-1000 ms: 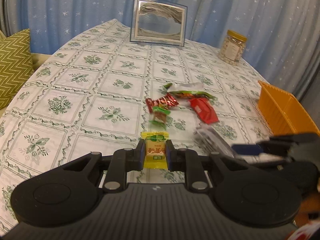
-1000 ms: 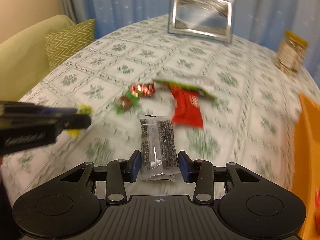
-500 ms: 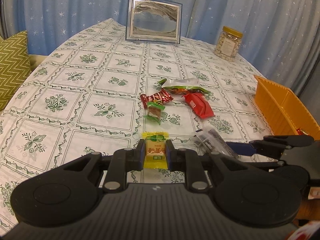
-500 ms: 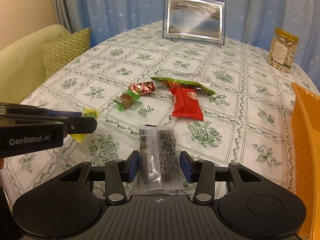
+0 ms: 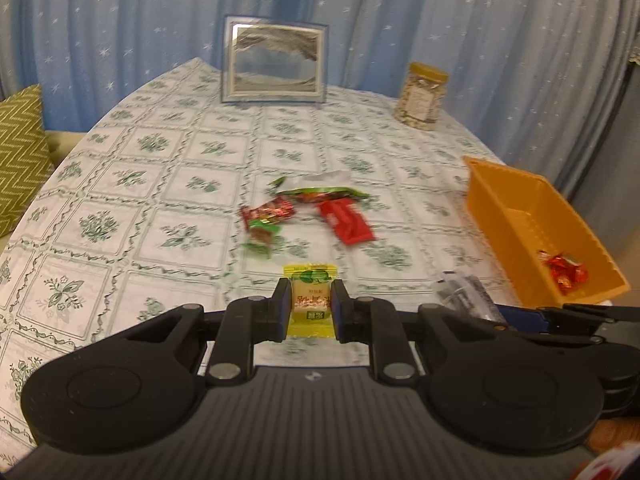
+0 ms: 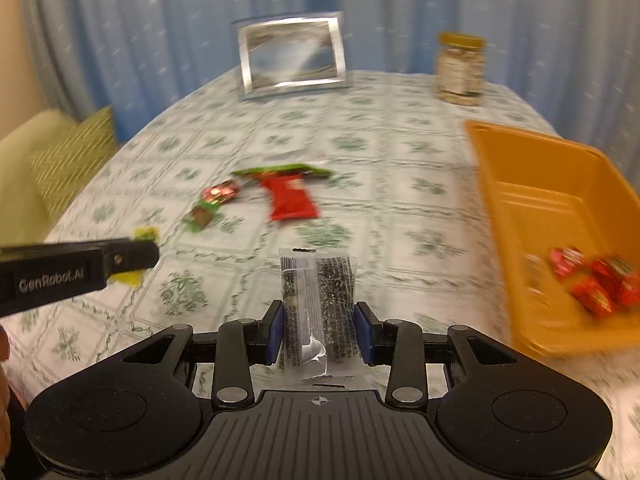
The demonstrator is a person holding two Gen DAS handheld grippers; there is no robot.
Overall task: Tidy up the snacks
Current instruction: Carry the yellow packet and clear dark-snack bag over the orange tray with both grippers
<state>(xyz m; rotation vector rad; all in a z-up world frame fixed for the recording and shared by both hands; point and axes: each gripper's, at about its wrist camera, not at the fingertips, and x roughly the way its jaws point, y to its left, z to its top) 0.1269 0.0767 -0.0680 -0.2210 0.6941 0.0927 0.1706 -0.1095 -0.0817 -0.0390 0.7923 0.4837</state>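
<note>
My left gripper (image 5: 310, 286) is shut on a small yellow candy (image 5: 310, 276), held above the tablecloth. The right gripper (image 6: 319, 312) is shut on a clear packet of dark sesame bars (image 6: 318, 280), also off the table. An orange basket (image 6: 540, 184) sits to the right with several red candies (image 6: 592, 280) inside. On the cloth in the middle lie a red packet (image 5: 346, 222), a green-edged packet (image 5: 320, 192), a red wrapped candy (image 5: 268, 212) and a green wrapped candy (image 5: 260, 236). The left gripper (image 6: 132, 256) shows at the left of the right wrist view.
A silver picture frame (image 5: 274, 60) and a jar with a yellow lid (image 5: 420, 96) stand at the table's far side before blue curtains. A green zigzag cushion (image 5: 20, 152) lies off the left edge. The basket (image 5: 520, 216) sits by the right edge.
Both grippers have risen and swung right with their snacks. The orange basket now fills more of both views, and the right gripper has rolled, tilting its view.
</note>
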